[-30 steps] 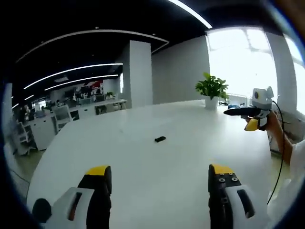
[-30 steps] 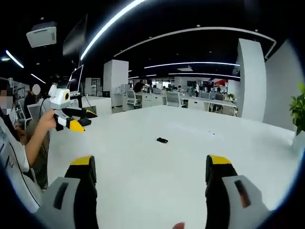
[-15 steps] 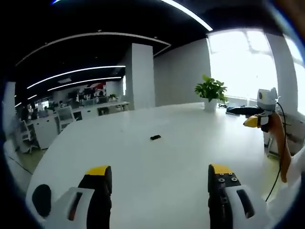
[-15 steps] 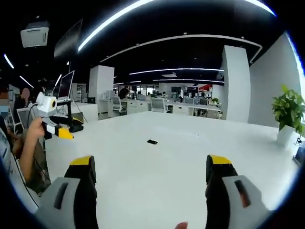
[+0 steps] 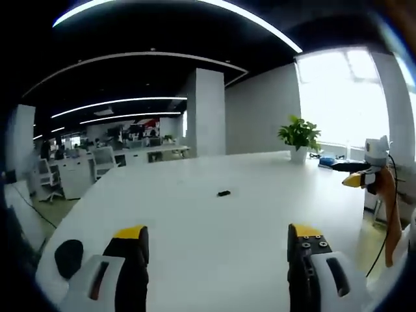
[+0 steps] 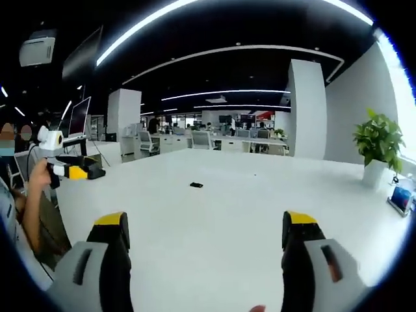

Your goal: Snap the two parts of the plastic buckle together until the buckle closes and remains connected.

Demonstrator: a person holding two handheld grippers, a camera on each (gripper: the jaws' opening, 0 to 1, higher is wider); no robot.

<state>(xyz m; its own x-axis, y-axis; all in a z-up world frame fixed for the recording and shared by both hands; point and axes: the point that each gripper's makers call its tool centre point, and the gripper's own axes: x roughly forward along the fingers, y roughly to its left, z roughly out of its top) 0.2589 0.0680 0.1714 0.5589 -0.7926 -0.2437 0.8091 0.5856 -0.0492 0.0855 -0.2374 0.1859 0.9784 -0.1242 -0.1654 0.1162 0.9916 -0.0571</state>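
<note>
Lying well beyond both open grippers' fingers, the buckle.

We see the buckle lying alone near the middle of the desk, well ahead of both grippers. A potted plant stands on the desk's far edge, right of the buckle. Office chairs line up behind the desk.

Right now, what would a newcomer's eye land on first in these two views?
Probably the small black buckle, lying alone far out on the big white table. Next, the left hand-held gripper and right hand-held gripper, both open and held back from it. A potted plant stands at the table's far edge by the bright window.
</note>
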